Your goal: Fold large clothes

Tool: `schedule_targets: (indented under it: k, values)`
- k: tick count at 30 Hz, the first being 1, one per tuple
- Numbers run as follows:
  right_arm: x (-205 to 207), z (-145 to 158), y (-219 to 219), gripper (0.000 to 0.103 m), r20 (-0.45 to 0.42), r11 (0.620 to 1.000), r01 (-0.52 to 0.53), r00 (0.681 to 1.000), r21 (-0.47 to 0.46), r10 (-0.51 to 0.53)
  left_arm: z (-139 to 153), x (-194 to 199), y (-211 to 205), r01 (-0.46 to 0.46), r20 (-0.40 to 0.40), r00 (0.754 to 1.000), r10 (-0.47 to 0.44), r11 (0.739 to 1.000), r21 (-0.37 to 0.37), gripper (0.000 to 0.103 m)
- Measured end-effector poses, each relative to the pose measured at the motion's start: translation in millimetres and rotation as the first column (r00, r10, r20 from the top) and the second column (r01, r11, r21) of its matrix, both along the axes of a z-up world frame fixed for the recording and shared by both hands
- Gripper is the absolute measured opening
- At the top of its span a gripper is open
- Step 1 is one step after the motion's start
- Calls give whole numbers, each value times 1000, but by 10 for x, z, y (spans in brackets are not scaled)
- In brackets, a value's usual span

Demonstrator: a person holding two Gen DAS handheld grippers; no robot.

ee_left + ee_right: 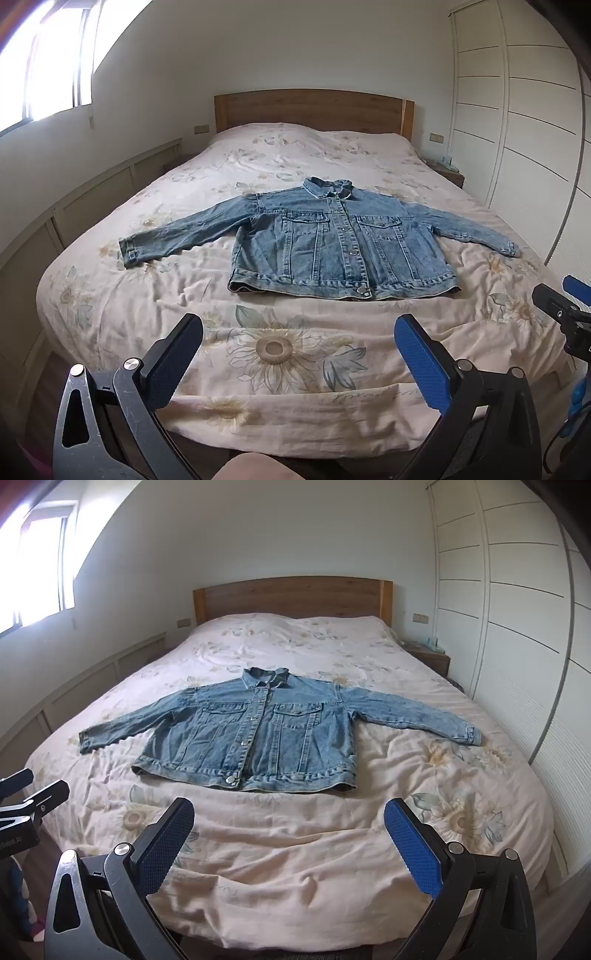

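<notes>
A blue denim jacket (332,243) lies flat, front up and buttoned, in the middle of the bed, both sleeves spread sideways and the collar toward the headboard. In the right wrist view the same jacket (258,734) sits left of centre. My left gripper (299,328) hovers over the foot of the bed, short of the jacket's hem, open with nothing between its blue pads. My right gripper (290,812) stands open the same way, also short of the hem. The right gripper (565,306) shows at the right edge of the left wrist view, and the left gripper (26,794) at the left edge of the right wrist view.
The bed (147,295) carries a pale pink floral cover and has a wooden headboard (314,109). A white wardrobe (517,129) lines the right side, with a small nightstand (448,173) beside the bed. Low panelling and a bright window (48,74) run along the left wall.
</notes>
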State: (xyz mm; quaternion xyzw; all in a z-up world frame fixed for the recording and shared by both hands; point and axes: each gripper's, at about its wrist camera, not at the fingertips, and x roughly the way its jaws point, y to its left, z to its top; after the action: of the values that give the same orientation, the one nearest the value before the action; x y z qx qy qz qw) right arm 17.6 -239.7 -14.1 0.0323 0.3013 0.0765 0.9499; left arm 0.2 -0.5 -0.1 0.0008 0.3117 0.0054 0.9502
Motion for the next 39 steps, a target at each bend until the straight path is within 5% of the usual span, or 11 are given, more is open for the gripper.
schedule_targets:
  k: [39]
  values:
    - [32,16,-54,103,12,1000,22,1000,-14,-22,4,45,-68,31,5,1000,-31,999,-20,102]
